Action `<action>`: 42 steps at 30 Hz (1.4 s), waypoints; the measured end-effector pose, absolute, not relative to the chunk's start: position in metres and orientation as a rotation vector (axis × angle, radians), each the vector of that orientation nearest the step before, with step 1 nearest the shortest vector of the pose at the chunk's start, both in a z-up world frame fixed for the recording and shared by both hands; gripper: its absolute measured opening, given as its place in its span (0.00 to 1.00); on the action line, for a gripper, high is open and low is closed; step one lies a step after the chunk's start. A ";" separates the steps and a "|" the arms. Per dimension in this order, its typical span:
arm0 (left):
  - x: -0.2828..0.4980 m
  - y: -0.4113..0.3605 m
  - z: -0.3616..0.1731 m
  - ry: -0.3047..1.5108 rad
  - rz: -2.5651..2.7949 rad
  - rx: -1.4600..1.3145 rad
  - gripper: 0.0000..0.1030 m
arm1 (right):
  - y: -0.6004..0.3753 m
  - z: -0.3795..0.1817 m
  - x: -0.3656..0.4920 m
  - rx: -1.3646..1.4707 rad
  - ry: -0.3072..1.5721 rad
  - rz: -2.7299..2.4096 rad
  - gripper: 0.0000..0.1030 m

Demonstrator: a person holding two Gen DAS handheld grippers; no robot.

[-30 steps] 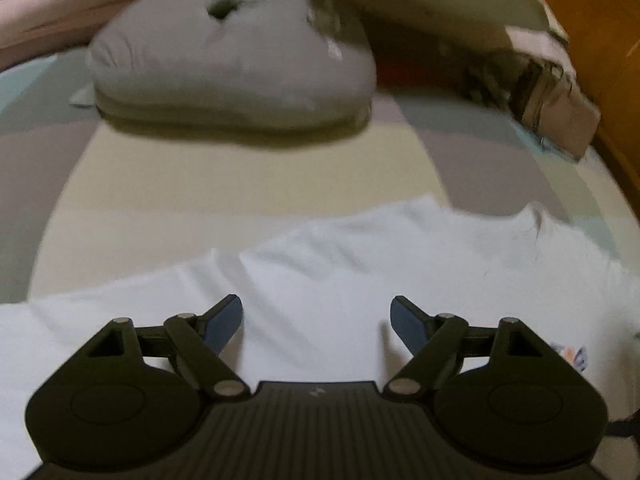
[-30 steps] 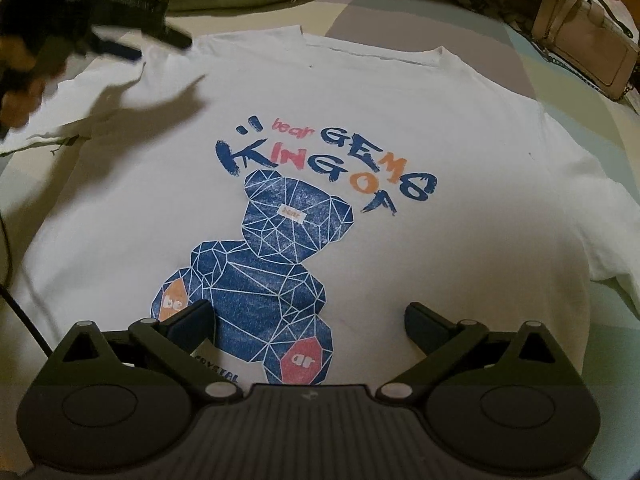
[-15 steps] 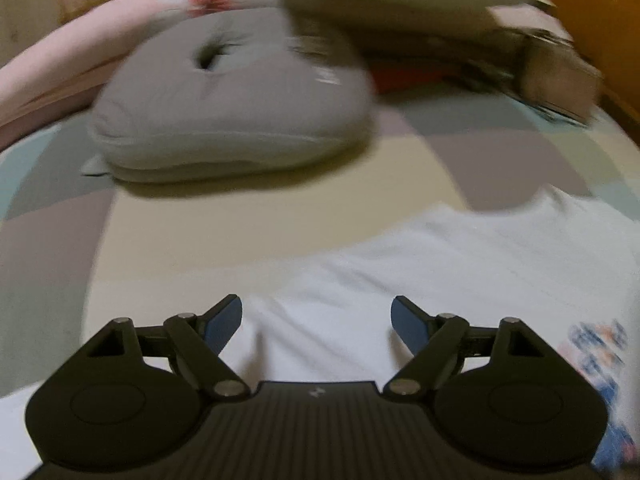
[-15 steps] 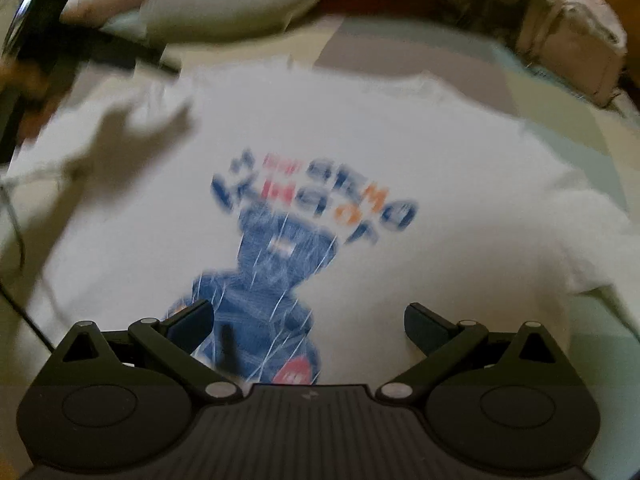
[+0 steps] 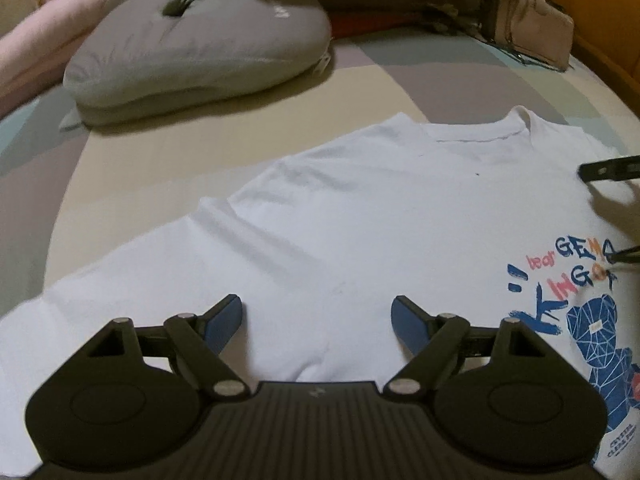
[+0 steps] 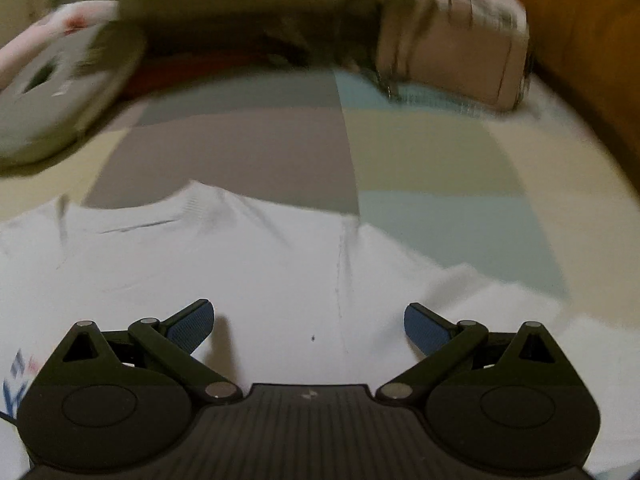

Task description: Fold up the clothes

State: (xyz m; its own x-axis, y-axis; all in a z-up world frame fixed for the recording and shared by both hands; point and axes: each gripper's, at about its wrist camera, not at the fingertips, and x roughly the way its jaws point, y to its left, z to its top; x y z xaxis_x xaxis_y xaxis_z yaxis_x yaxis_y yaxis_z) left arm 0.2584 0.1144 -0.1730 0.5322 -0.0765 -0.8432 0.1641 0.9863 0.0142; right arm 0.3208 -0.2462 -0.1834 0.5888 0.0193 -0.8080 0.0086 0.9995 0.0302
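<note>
The left tool (image 5: 317, 322) hung spread wide, pinching nothing, over the white T-shirt (image 5: 360, 208) lying flat, print up, on the bed (image 5: 120, 184). The right tool (image 6: 309, 326), likewise spread and empty, hovered near the shirt's collar (image 6: 192, 200) and shoulder edge. Bare patchwork sheet lay beyond; a grey cushion (image 5: 192, 40) and handbag (image 5: 524, 28) sat well apart.

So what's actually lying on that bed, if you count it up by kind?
White T-shirt with a blue bear print: 1
Grey cushion: 1
Beige handbag: 1
Pink pillow, only partly in view: 1
Total: 4 things on the checked bedsheet
</note>
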 end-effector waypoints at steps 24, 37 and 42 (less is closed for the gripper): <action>0.212 0.249 -0.167 0.979 0.033 -0.040 0.80 | -0.144 -0.178 0.292 -0.035 1.016 0.087 1.00; 0.166 0.349 -0.156 1.080 0.249 -0.157 0.89 | -0.138 -0.180 0.311 -0.050 1.075 0.068 1.00; 0.178 0.373 -0.142 0.995 0.292 -0.222 0.88 | -0.136 -0.182 0.311 -0.062 1.071 0.057 1.00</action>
